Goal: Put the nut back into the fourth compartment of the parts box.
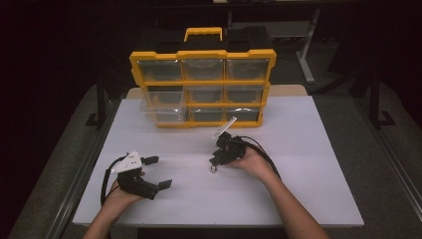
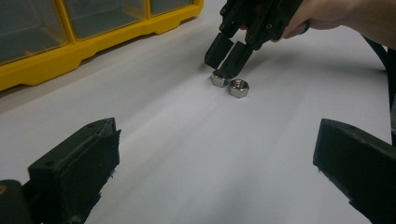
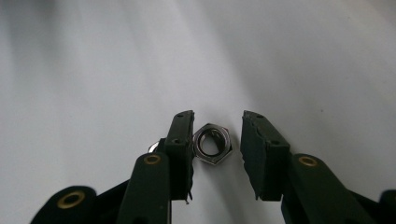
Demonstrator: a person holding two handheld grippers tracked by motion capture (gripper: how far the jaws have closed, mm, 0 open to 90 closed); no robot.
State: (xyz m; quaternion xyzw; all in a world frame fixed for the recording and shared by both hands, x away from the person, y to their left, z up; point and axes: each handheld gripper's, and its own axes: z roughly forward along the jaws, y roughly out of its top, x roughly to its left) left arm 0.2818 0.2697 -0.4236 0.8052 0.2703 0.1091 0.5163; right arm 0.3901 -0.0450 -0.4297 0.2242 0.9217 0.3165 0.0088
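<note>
Here the right gripper points down at the white worktop in front of the yellow organiser, with two steel hex nuts under its tip; in the left gripper view the near nut lies flat and bare on the worktop, and the far nut sits just beside it, touching or almost touching it, right at the tips of the right gripper's jaws. In the right gripper view one nut lies flat between the two jaws, close against the left jaw while a clear gap parts it from the right jaw, so the pads are not pinching it; the jaws stand narrowly apart. A sliver of a second nut peeks out behind the left jaw, outside the gap. The left gripper rests low over the near left of the worktop, well apart from the nuts, its jaws spread wide with nothing between them. On the organiser, the left drawer of the middle row stands pulled out toward the worktop; the other clear drawers sit flush in their yellow frame.
</note>
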